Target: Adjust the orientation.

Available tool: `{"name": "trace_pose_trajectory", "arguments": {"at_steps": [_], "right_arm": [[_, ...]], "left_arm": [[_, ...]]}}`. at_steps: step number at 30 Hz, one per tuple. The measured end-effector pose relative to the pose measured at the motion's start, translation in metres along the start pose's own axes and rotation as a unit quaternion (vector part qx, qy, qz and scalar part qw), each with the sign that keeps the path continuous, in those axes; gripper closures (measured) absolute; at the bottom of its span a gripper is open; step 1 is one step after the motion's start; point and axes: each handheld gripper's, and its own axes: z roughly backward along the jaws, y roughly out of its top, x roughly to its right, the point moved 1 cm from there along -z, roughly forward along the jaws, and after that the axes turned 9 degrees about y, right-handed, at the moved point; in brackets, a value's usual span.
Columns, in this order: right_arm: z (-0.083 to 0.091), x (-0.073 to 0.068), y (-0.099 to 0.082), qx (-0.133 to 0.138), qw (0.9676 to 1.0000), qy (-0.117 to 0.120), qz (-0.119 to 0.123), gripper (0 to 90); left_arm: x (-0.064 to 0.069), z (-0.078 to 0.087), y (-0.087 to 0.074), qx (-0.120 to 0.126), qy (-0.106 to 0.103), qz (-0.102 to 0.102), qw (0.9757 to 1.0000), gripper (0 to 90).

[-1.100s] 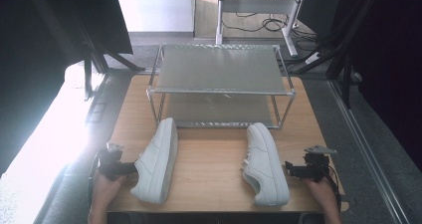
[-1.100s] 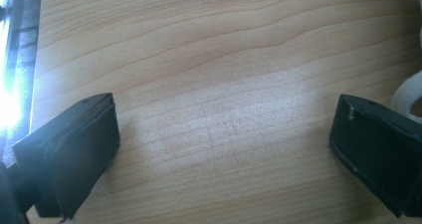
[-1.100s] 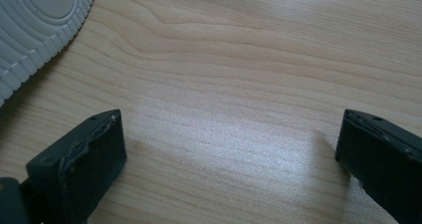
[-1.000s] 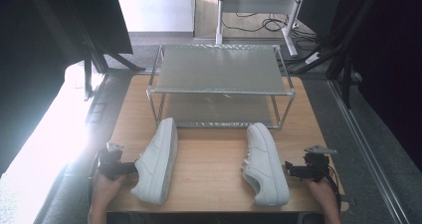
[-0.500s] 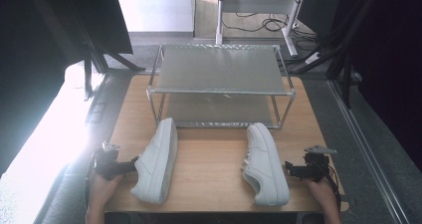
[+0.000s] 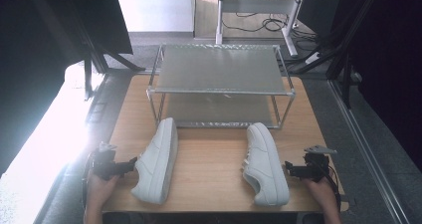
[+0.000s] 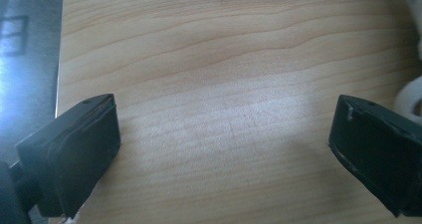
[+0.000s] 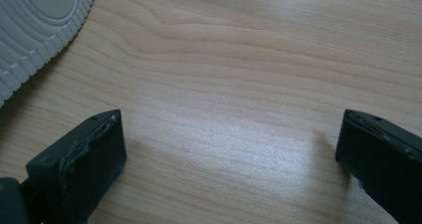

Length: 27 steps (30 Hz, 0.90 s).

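Two white shoes lie on the wooden table (image 6: 214, 184), in front of a metal rack (image 6: 219, 79) with two shelves. The left shoe (image 6: 157, 160) is lying on its side, with its toe toward the rack and its heel near the front edge of the table. The right shoe (image 6: 266, 163) is standing on its sole, also with the toe toward the rack, and it is well apart from the left one.

The left gripper (image 6: 130, 164) is held in the person's left hand (image 6: 99, 190) at the left front part of the table. Its tips are just beside the heel part of the left shoe; I cannot tell if they touch it. In the left gripper view its jaws are wide apart with only bare wood between them, and a small white piece of the left shoe (image 7: 410, 92) is seen at the right border, just beside the right jaw.

The right gripper (image 6: 288, 170) is held in the right hand (image 6: 326, 194) near the right front corner, just beside the heel of the right shoe. In the right gripper view its jaws are also wide apart over bare wood, and the grey ribbed sole of a shoe (image 8: 42, 20) is in the upper left corner, apart from the jaws
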Motion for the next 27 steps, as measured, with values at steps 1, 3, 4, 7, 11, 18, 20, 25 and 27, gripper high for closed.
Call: {"name": "trace_pose_trajectory", "arguments": {"at_steps": [1, 3, 4, 7, 11, 18, 20, 25, 27], "right_arm": [[0.0, 0.0, 0.0, 0.0, 1.0, 0.0, 0.0, 0.0], [0.0, 0.0, 0.0, 0.0, 1.0, 0.0, 0.0, 0.0], [0.0, 0.0, 0.0, 0.0, 1.0, 0.0, 0.0, 0.0], [0.0, 0.0, 0.0, 0.0, 1.0, 0.0, 0.0, 0.0], [0.0, 0.0, 0.0, 0.0, 1.0, 0.0, 0.0, 0.0], [0.0, 0.0, 0.0, 0.0, 1.0, -0.001, 0.001, 0.0], [0.0, 0.0, 0.0, 0.0, 1.0, -0.001, 0.0, 0.0], [0.0, 0.0, 0.0, 0.0, 1.0, -0.001, 0.0, 0.0], [0.0, 0.0, 0.0, 0.0, 1.0, -0.001, 0.0, 0.0]], "left_arm": [[-0.002, 0.003, 0.0, 0.003, 0.001, 0.002, 1.0, 0.0], [-0.004, 0.009, -0.002, 0.01, 0.004, 0.005, 0.9999, 0.0], [-0.005, 0.013, -0.002, 0.013, 0.006, 0.004, 0.9999, 0.0], [-0.006, 0.024, -0.004, 0.022, 0.013, -0.002, 0.9997, 0.0], [-0.009, 0.037, -0.005, 0.036, 0.023, -0.005, 0.9991, 0.0], [-0.001, 0.045, -0.003, 0.035, 0.008, -0.013, 0.9993, 0.0], [0.003, 0.045, -0.002, 0.033, 0.004, -0.019, 0.9993, 0.0], [0.009, 0.046, 0.001, 0.037, -0.012, -0.021, 0.999, 0.0], [0.012, 0.047, 0.002, 0.041, -0.022, -0.02, 0.9987, 0.0]]}}
